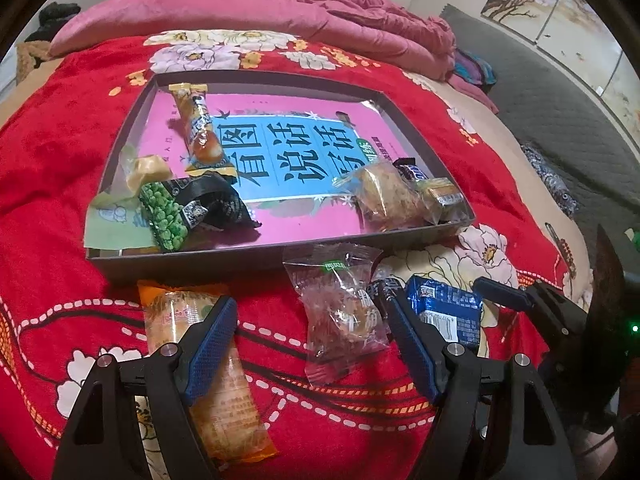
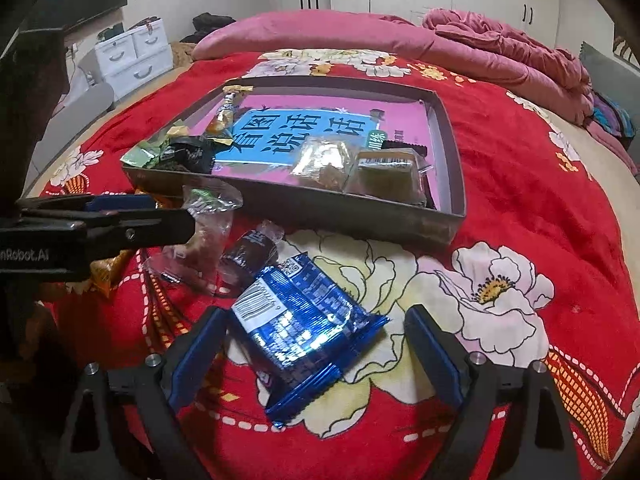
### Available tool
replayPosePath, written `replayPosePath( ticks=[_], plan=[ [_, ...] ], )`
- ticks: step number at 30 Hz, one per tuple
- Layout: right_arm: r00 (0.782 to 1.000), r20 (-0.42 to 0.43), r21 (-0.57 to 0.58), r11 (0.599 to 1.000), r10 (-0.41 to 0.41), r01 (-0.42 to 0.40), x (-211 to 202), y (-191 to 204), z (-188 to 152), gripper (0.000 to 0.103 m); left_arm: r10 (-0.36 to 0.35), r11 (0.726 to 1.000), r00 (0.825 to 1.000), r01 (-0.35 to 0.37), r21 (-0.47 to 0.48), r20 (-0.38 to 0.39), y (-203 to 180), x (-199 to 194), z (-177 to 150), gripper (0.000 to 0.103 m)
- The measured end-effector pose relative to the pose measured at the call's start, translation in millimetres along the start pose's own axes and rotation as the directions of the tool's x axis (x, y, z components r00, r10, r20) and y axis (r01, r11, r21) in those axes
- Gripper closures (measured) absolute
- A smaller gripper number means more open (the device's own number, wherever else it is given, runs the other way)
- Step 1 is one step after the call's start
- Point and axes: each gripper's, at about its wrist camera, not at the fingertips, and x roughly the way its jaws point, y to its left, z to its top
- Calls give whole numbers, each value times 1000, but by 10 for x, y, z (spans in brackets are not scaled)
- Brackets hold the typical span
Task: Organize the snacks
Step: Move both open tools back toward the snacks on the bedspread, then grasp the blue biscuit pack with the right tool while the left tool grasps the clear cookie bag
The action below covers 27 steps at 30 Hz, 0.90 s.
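Note:
A shallow grey tray [image 1: 192, 258] [image 2: 340, 210] with a pink and blue book as its floor lies on the red bed. It holds several snacks: a green pea pack [image 1: 172, 210], an orange sausage stick [image 1: 198, 128] and clear-wrapped cakes [image 1: 386, 196] [image 2: 324, 162]. In front of the tray lie an orange pack [image 1: 216, 364], a clear pack [image 1: 344, 312] [image 2: 200, 240], a small dark candy [image 2: 250, 254] and a blue foil pack [image 1: 448, 312] [image 2: 298, 328]. My left gripper [image 1: 310, 320] is open, straddling the clear pack. My right gripper [image 2: 316, 326] is open, straddling the blue pack.
A pink pillow [image 2: 304, 36] and a crumpled pink quilt [image 1: 384, 20] lie at the bed's far end. White drawers [image 2: 132, 56] stand left of the bed. A grey mat [image 1: 552, 92] covers the floor on the right. The right gripper's fingers [image 1: 500, 292] show in the left wrist view.

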Motion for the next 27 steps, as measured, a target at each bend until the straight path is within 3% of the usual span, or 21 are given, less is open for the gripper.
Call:
replayPosePath(
  ticks=[12, 14, 16, 22, 27],
  plan=[
    [999, -41, -36, 999, 18, -20, 176, 31, 17, 8, 12, 1000, 999, -12, 6, -35, -51, 110, -24, 24],
    [999, -35, -49, 999, 22, -24, 160, 51, 14, 15, 8, 1000, 999, -8, 4, -37, -68, 123, -21, 24],
    [999, -27, -56, 998, 37, -39, 139, 68, 16, 30, -2, 1000, 999, 2, -2, -40, -76, 143, -19, 24],
    [999, -15, -32, 999, 32, -32, 90, 16, 16, 44, -13, 1000, 999, 13, -9, -51, -98, 198, -6, 24],
    [999, 22, 60, 998, 29, -30, -11, -166, 31, 46, -7, 1000, 998, 6, -28, -56, -51, 226, 10, 35]
  ],
)
